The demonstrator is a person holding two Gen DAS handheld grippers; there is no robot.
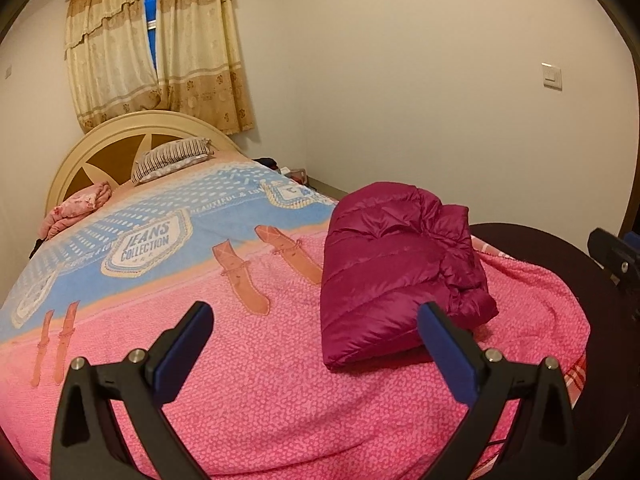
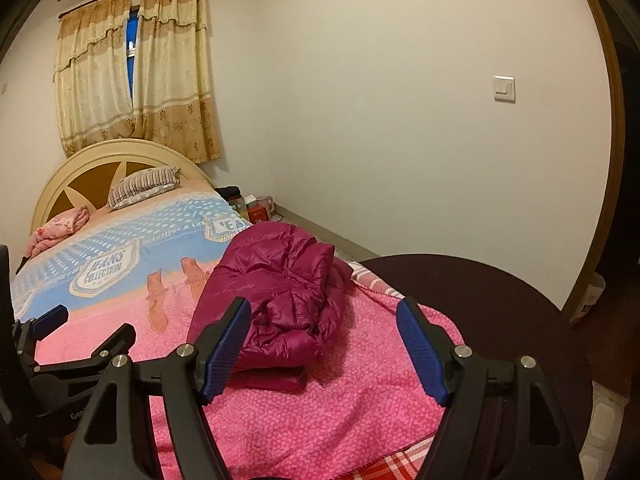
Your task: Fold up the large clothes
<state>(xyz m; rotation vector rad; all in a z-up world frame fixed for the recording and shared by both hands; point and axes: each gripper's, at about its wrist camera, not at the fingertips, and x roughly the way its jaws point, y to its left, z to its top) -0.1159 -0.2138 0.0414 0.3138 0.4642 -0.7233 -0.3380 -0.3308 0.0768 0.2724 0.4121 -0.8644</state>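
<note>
the left gripper (image 1: 316,332) hovers over the bed (image 1: 248,400) with its fingers (image 1: 184,344) spread wide and nothing between them. a folded magenta puffer jacket (image 1: 396,268) lies on the pink blanket (image 1: 280,360), just beyond the right finger. a striped pillow (image 1: 172,158) leans against the headboard (image 1: 116,136).

Home bedroom: bed (image 1: 240,360) with pink-blue blanket ahead of the tool, arched headboard (image 1: 120,132) and striped pillow (image 1: 172,158) far ahead-left, curtained window (image 1: 152,44) behind, wall light switch (image 1: 552,75) ahead-right.
</note>
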